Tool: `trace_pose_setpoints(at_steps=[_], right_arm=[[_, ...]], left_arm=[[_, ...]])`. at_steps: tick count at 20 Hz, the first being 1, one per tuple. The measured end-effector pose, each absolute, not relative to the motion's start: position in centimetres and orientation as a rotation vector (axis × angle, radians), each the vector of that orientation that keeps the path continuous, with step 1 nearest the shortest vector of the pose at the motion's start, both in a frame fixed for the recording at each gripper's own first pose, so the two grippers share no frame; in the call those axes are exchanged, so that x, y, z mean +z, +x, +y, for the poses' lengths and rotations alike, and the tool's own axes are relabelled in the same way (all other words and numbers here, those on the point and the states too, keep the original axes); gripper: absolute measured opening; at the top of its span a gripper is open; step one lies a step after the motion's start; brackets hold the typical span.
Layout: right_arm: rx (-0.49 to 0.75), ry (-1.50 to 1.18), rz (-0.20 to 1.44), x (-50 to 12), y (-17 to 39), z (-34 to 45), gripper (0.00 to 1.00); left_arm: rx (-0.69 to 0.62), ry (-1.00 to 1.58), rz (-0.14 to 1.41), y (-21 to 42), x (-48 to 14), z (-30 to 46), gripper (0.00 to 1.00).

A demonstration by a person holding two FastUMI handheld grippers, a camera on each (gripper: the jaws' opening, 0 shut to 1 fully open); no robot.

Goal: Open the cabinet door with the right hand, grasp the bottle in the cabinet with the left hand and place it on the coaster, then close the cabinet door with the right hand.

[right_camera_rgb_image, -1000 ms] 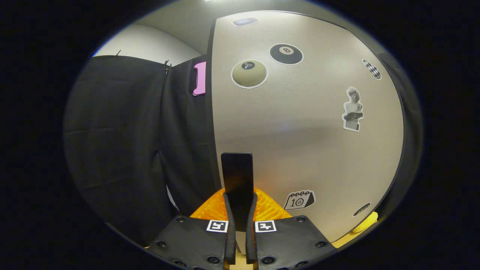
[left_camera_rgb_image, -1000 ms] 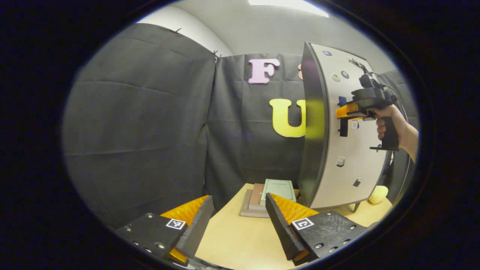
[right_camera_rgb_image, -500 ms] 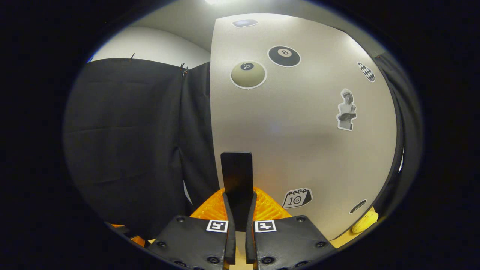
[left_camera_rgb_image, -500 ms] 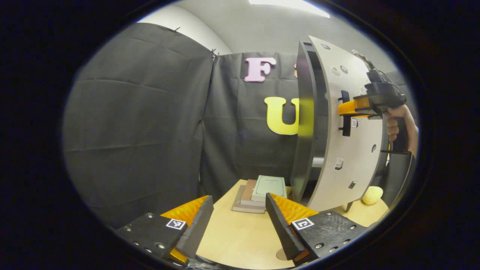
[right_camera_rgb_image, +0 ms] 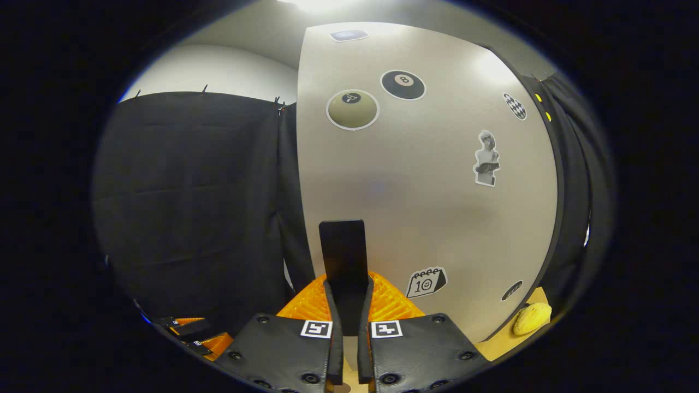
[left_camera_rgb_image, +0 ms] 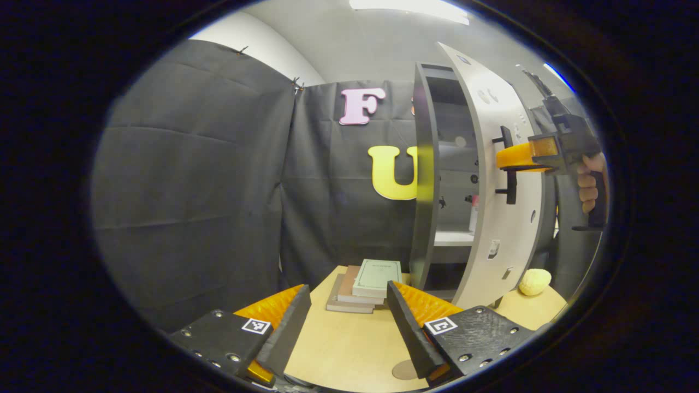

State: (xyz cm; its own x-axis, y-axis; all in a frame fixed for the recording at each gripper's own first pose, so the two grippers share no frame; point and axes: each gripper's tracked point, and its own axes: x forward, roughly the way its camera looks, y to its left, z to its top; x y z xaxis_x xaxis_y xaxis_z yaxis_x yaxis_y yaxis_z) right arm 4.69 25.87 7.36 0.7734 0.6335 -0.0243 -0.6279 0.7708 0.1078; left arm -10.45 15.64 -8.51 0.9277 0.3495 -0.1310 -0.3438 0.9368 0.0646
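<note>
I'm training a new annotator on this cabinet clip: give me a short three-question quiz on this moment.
1. True or false: the right gripper is shut on the black bar handle of the pale grey cabinet door.
2. What lies beside the cabinet's foot on the light wooden table: A) a yellow sponge, B) a red cup?
3. Are the left gripper's jaws open or shut?

Key: 1 true; 2 A; 3 open.

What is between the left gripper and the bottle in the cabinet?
The half-open cabinet door, pulled by the right gripper, partly covers the bottle on its shelf. The left gripper waits open over the table.
</note>
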Motion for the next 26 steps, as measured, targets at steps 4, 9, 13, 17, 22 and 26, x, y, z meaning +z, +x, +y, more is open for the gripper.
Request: trace_pose_setpoints(at_steps=[4,9,13,17,22,26], right_arm=[[0.709,0.116,0.075,7.3,4.1,25.2,0.12],[0.736,0.128,0.069,7.1,3.7,24.4,0.12],[0.738,0.120,0.076,6.9,3.6,23.5,0.12],[0.694,0.135,0.069,6.8,3.0,22.1,0.12],[0.606,0.141,0.052,6.9,2.6,20.2,0.12],[0.521,0.142,0.044,7.0,1.8,18.5,0.08]], left_arm=[[0.312,0.070,0.150,-9.7,-8.6,15.2,0.86],[0.295,0.065,0.157,-9.5,-8.5,14.7,0.86],[0.258,0.050,0.153,-8.9,-8.4,13.5,0.86],[0.206,0.072,0.161,-8.2,-8.6,12.6,0.87],[0.098,0.079,0.171,-7.1,-9.1,10.1,0.85],[0.011,0.089,0.173,-6.4,-9.1,8.0,0.85]])
